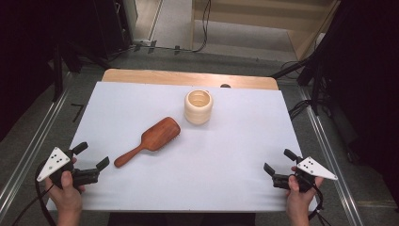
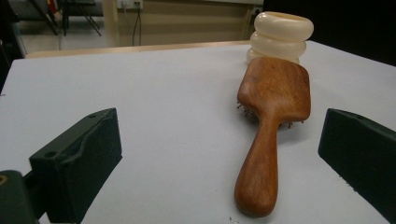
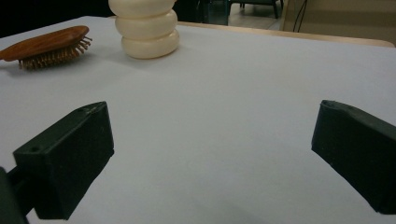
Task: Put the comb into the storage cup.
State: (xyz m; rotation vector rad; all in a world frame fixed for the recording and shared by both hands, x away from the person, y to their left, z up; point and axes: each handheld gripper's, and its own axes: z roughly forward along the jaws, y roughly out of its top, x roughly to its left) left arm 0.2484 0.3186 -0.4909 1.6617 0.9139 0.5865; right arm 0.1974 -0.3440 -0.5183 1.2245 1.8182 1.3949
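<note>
Near my spread, empty left tongs (image 1: 94,157) on the white surface (image 1: 226,160) lies a reddish-brown wooden paddle hairbrush (image 1: 149,140), bristles down, probably stiff and light, best pinched across its narrow handle, while my right tongs (image 1: 277,161) gape empty too.

Glossy wooden hairbrush (image 1: 149,140), smooth cream ribbed cup (image 1: 198,107), matt white table (image 1: 226,165)

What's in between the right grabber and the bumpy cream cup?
Nothing. The right gripper view shows bare white table cover from the right gripper up to the ribbed cream cup. The wooden hairbrush lies off to one side.
</note>
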